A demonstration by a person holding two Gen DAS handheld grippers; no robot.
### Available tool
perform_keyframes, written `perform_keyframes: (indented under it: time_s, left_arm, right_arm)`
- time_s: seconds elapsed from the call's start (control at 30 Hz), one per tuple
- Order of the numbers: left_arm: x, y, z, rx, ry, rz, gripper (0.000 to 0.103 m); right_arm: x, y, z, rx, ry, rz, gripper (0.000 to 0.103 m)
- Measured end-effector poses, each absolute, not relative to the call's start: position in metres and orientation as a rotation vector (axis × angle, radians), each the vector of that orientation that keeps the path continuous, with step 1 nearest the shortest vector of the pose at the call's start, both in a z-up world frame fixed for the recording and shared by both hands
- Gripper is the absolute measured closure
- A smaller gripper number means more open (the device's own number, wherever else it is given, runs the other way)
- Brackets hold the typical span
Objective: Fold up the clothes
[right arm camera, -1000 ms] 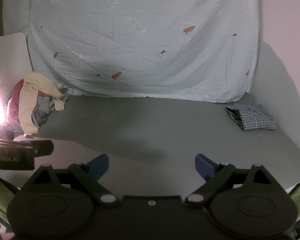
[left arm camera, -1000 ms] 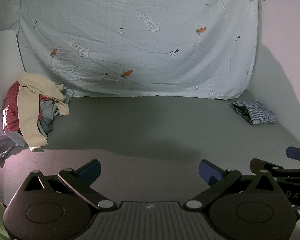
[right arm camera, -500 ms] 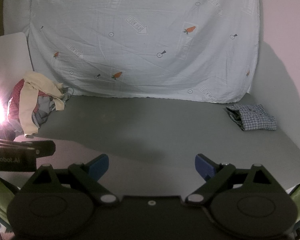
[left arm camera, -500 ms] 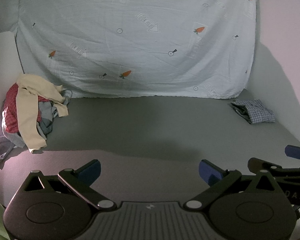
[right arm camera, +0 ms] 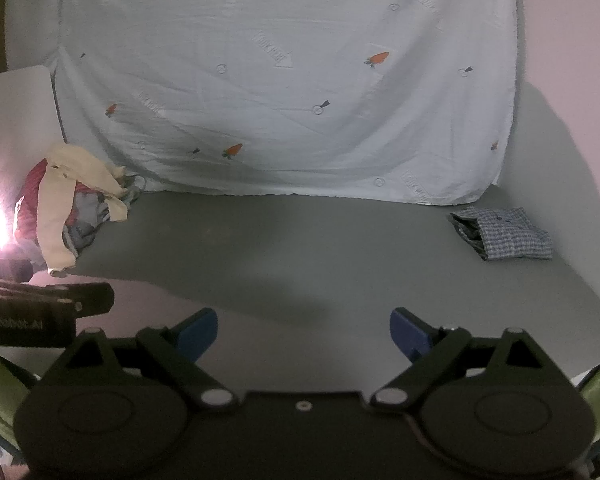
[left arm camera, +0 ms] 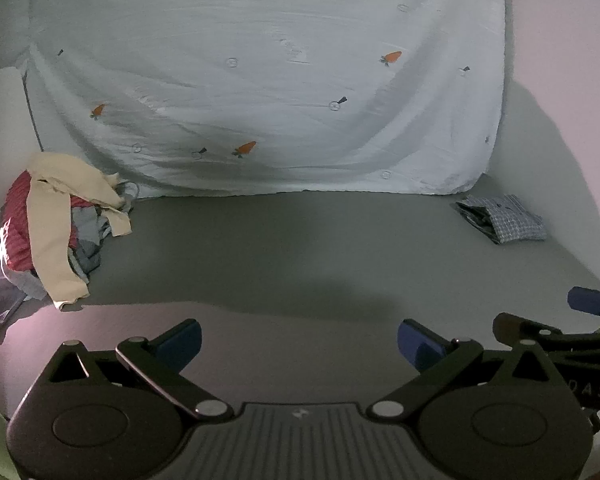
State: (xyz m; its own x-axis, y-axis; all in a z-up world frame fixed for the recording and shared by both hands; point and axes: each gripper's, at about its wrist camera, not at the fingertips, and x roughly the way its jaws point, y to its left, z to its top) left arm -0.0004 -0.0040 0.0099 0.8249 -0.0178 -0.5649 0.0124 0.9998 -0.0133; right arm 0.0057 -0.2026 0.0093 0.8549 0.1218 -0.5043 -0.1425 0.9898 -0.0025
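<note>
Table (left arm camera: 300,248) below carrot-print sheet (left arm camera: 268,80)

Both wrist views low over table (left arm camera: 300,248), facing backdrop sheet (right arm camera: 284,80), side by side

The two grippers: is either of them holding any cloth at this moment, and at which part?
Nothing is held. The left gripper and right gripper are both open and empty above the grey table.

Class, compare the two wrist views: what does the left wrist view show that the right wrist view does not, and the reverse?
Only the left wrist view shows the right hand-held gripper from the side, at its right edge. Only the right wrist view shows the left hand-held gripper's lettered body at its left edge. Both share the grey table, the pile of unfolded clothes, the folded checked shirt and the carrot-print sheet.
</note>
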Motion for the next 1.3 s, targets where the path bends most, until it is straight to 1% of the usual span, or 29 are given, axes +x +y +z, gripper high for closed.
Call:
perform_keyframes:
  time_s: [0.17, 0.33, 0.4, 0.43, 0.5, 0.67, 0.8, 0.83, 0.93, 1.0, 1.07, 1.17, 1.3]
  left_arm:
    - [0.006, -0.015, 0.009, 0.008, 0.605, -0.040, 0.000]
    - [0.023, -0.023, 0.002, -0.039, 0.634, -0.104, 0.000]
    - [0.038, -0.029, 0.000, -0.077, 0.639, -0.133, 0.000]
    - [0.046, -0.031, 0.001, -0.098, 0.635, -0.146, 0.000]
    - [0.062, -0.037, 0.001, -0.141, 0.627, -0.173, 0.000]
    - [0.107, -0.053, -0.001, -0.262, 0.636, -0.220, 0.000]
    - [0.162, -0.063, 0.000, -0.340, 0.729, -0.214, 0.000]
    - [0.176, -0.065, 0.000, -0.364, 0.756, -0.216, 0.000]
    - [0.211, -0.064, -0.003, -0.459, 0.826, -0.203, 0.000]
    - [0.229, -0.052, -0.007, -0.526, 0.851, -0.161, 0.000]
    - [0.239, -0.031, -0.007, -0.589, 0.854, -0.098, 0.000]
    - [0.250, 0.015, -0.008, -0.638, 0.829, -0.001, 0.000]
    - [0.265, 0.094, -0.005, -0.599, 0.746, 0.157, 0.000]
  right_arm:
    - [0.007, -0.204, 0.008, -0.028, 0.533, 0.125, 0.009]
    - [0.006, -0.214, 0.001, -0.018, 0.540, 0.096, 0.009]
    - [0.012, -0.226, 0.000, -0.002, 0.541, 0.067, 0.007]
    - [0.018, -0.235, -0.001, 0.018, 0.538, 0.050, 0.006]
    - [0.032, -0.254, -0.004, 0.070, 0.537, 0.045, 0.001]
    - [0.098, -0.295, -0.027, 0.214, 0.644, 0.100, 0.002]
    - [0.157, -0.316, -0.033, 0.228, 0.697, 0.127, 0.007]
    - [0.169, -0.314, -0.032, 0.201, 0.692, 0.134, 0.008]
    - [0.202, -0.304, -0.035, 0.088, 0.671, 0.164, 0.015]
    - [0.226, -0.290, -0.043, -0.001, 0.674, 0.189, 0.030]
    - [0.247, -0.270, -0.048, -0.072, 0.679, 0.229, 0.038]
    - [0.277, -0.231, -0.048, -0.147, 0.661, 0.304, 0.038]
    - [0.319, -0.161, -0.042, -0.190, 0.620, 0.410, 0.038]
